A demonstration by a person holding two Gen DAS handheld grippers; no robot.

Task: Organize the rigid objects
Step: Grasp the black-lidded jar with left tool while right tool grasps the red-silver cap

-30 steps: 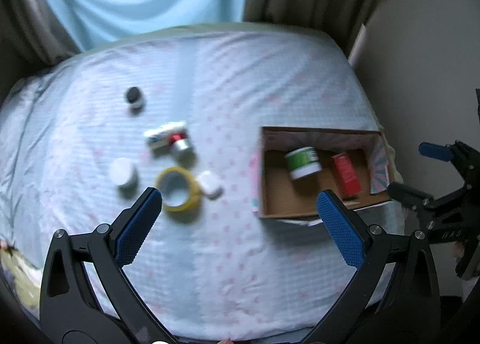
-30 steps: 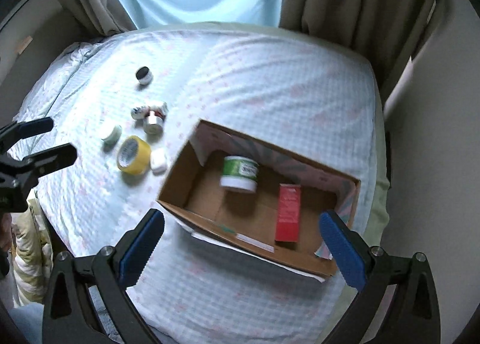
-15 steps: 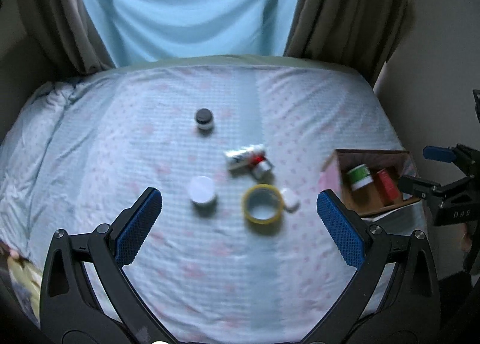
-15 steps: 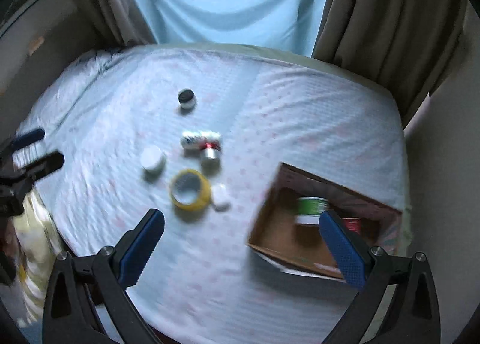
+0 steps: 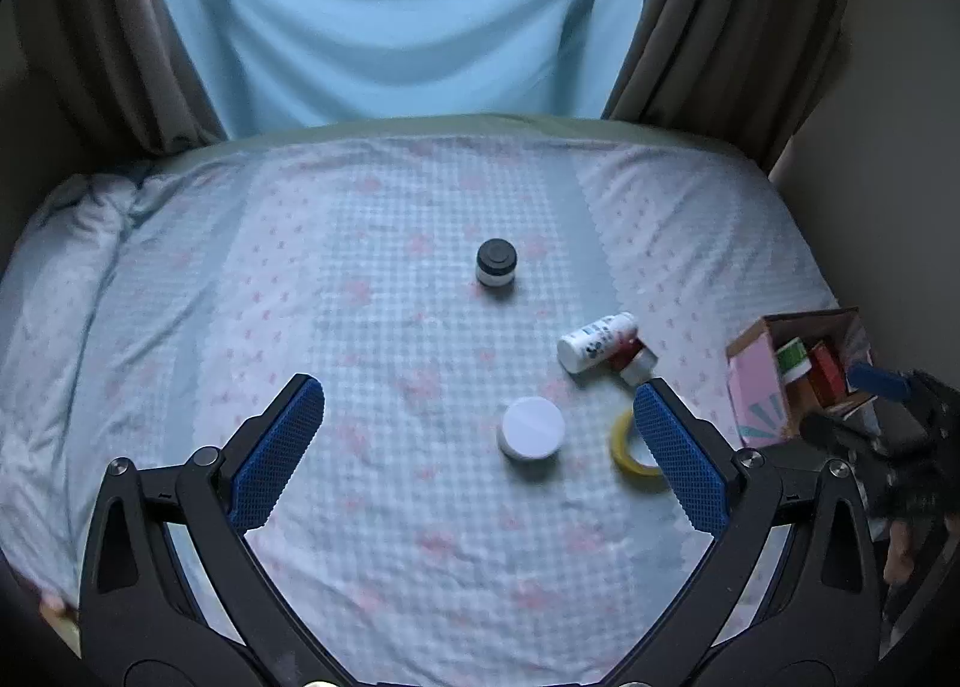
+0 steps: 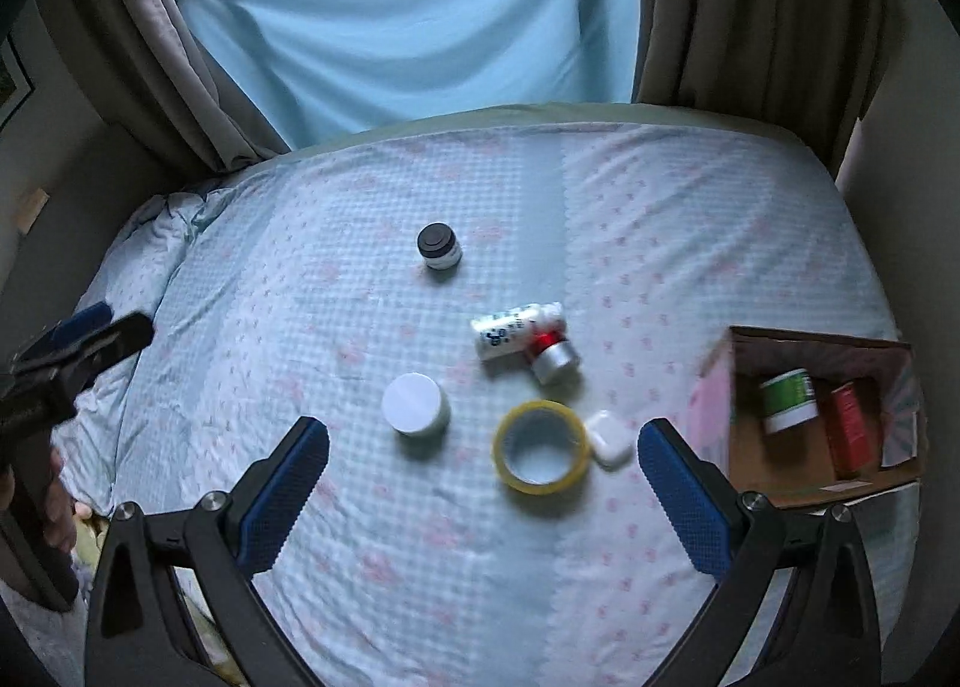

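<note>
bed (image 6: 720,219) under a pale checked sheet carries everything i can see. my left gripper (image 5: 480,447) hangs over the near part of it with both blue pads spread wide and nothing between them, and my right gripper (image 6: 483,483) is the same, jaws wide apart and holding nothing. toward the middle of the bed a small black-lidded jar (image 6: 439,246) stands upright, well apart from the rest. nearer me a white printed bottle (image 6: 510,330) lies on its side, touching a red and silver container (image 6: 555,357) that also lies tipped over. a white-lidded jar (image 6: 415,404) stands upright to the left of a yellow tape roll (image 6: 540,453), which lies flat with a small white case (image 6: 609,438) right against its right side. at the right edge of the bed sits an open cardboard box (image 6: 798,498); inside it a green-banded tub (image 6: 787,392) lies beside a red box (image 6: 849,426). in the left wrist view the tape roll (image 5: 630,447) is partly hidden behind my right-hand pad, and the cardboard box (image 5: 753,381) shows at the far right with the other gripper in front of it.
</note>
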